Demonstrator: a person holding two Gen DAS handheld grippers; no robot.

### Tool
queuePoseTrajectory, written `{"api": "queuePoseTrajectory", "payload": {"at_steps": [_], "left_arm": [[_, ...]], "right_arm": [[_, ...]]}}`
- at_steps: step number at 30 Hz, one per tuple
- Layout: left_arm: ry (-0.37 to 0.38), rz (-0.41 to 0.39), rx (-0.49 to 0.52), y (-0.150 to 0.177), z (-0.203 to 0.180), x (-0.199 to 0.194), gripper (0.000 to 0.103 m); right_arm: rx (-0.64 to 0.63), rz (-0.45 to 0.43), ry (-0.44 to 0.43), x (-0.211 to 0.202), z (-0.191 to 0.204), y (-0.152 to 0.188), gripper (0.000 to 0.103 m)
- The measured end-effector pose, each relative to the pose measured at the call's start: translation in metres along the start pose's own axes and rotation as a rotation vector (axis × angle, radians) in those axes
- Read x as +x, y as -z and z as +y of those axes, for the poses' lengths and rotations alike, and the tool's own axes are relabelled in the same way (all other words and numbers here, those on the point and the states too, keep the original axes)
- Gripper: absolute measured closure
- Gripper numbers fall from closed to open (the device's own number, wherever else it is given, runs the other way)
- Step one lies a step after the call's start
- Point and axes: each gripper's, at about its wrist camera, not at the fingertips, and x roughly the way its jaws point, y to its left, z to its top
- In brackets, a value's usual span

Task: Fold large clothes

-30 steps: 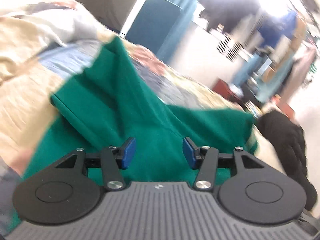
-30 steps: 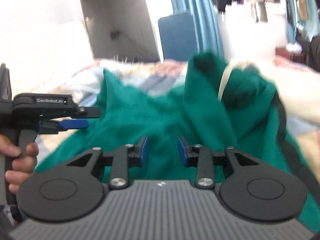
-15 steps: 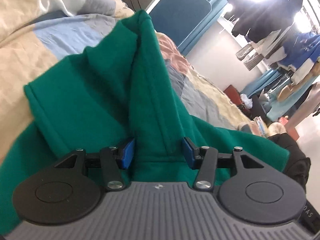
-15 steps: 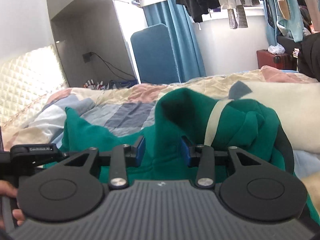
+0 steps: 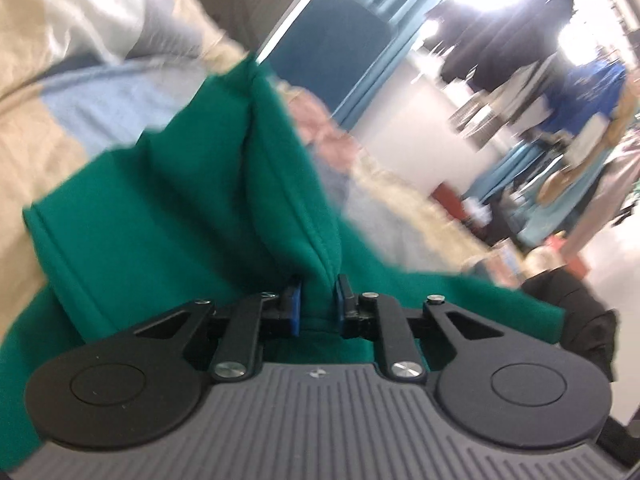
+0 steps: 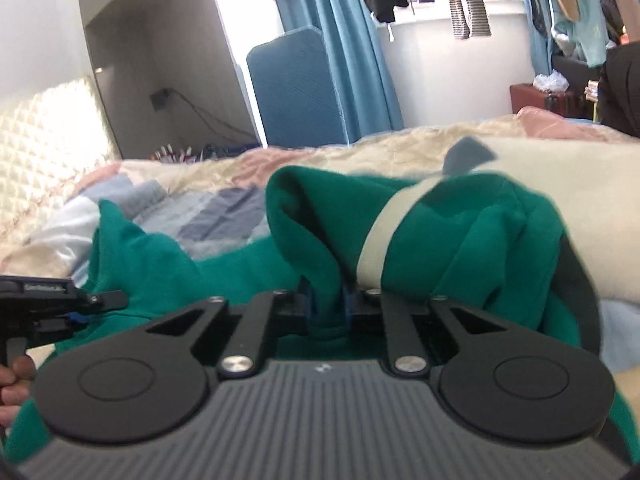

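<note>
We saw the green garment (image 5: pixel 208 216) lying on the patchwork quilt (image 6: pixel 208 184); the left gripper (image 5: pixel 318 300) and right gripper (image 6: pixel 327 306) had each just clamped onto a raised fold directly ahead

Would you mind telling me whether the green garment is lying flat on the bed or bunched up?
Bunched up. The green garment rises in ridges and folds on the bed, a pale strap across one hump.
</note>
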Motion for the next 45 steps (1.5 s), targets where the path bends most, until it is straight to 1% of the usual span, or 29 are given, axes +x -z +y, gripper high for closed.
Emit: {"api": "queuePoseTrajectory", "payload": {"at_steps": [2,4,6,8,10,13,14,15,17,19,20,22,23,24,26,27,29,31,33,37,40,42,45], "left_arm": [[0.045,-0.044,0.015,-0.005,-0.007,-0.013,0.085],[0.076,-0.060,0.014,-0.009,-0.013,-0.024,0.085],[0.077,-0.061,0.016,-0.009,-0.017,-0.029,0.085],[0.053,-0.054,0.034,-0.005,-0.018,-0.026,0.085],[0.009,-0.031,0.051,0.000,-0.015,-0.017,0.085],[-0.083,0.029,0.071,0.012,-0.006,0.001,0.085],[-0.109,0.057,0.067,0.015,-0.002,0.009,0.085],[-0.123,0.083,0.057,0.018,0.003,0.016,0.085],[-0.147,0.118,0.049,0.022,0.009,0.025,0.085],[-0.144,0.122,0.041,0.021,0.011,0.027,0.084],[-0.143,0.118,0.047,0.020,0.009,0.025,0.082],[-0.150,0.108,0.075,0.018,0.003,0.019,0.078],[-0.163,0.100,0.092,0.017,-0.001,0.013,0.072],[-0.173,0.091,0.109,0.017,-0.004,0.005,0.063],[-0.172,0.072,0.143,0.018,-0.015,-0.013,0.050],[-0.165,0.065,0.156,0.020,-0.021,-0.023,0.050],[-0.154,0.061,0.185,0.024,-0.033,-0.042,0.050],[-0.126,0.061,0.221,0.032,-0.048,-0.064,0.050],[-0.090,0.075,0.254,0.041,-0.061,-0.083,0.050],[-0.053,0.127,0.342,0.064,-0.087,-0.107,0.050],[-0.052,0.181,0.394,0.077,-0.096,-0.107,0.050],[-0.068,0.222,0.393,0.084,-0.094,-0.100,0.050],[-0.081,0.295,0.376,0.092,-0.085,-0.085,0.050]], "right_arm": [[0.012,-0.034,0.002,-0.009,0.000,-0.007,0.092],[0.028,-0.066,-0.002,-0.019,0.000,-0.013,0.093],[0.018,-0.091,0.012,-0.024,0.003,-0.016,0.093],[0.010,-0.079,0.023,-0.020,0.002,-0.015,0.093],[0.005,-0.046,0.035,-0.010,0.000,-0.007,0.093],[0.069,0.071,0.024,0.018,-0.012,0.013,0.094],[0.089,0.113,0.021,0.027,-0.016,0.021,0.094],[0.091,0.135,0.021,0.033,-0.018,0.028,0.094],[0.078,0.140,0.021,0.038,-0.017,0.033,0.094],[0.073,0.140,0.020,0.037,-0.015,0.031,0.094],[0.075,0.138,0.017,0.035,-0.015,0.031,0.093],[0.085,0.123,0.017,0.025,-0.012,0.030,0.092],[0.086,0.116,0.015,0.018,-0.010,0.030,0.091],[0.086,0.112,0.020,0.011,-0.006,0.028,0.089],[0.080,0.104,0.022,-0.005,0.003,0.024,0.078],[0.076,0.098,0.011,-0.012,0.007,0.022,0.076],[0.069,0.076,-0.023,-0.032,0.015,0.020,0.066],[0.073,0.067,-0.067,-0.053,0.021,0.020,0.060],[0.065,0.054,-0.108,-0.075,0.031,0.024,0.060],[0.006,0.084,-0.153,-0.104,0.053,0.032,0.061],[-0.035,0.124,-0.174,-0.112,0.066,0.038,0.061],[-0.035,0.150,-0.196,-0.110,0.068,0.042,0.062],[-0.043,0.192,-0.191,-0.097,0.067,0.050,0.066]]}}
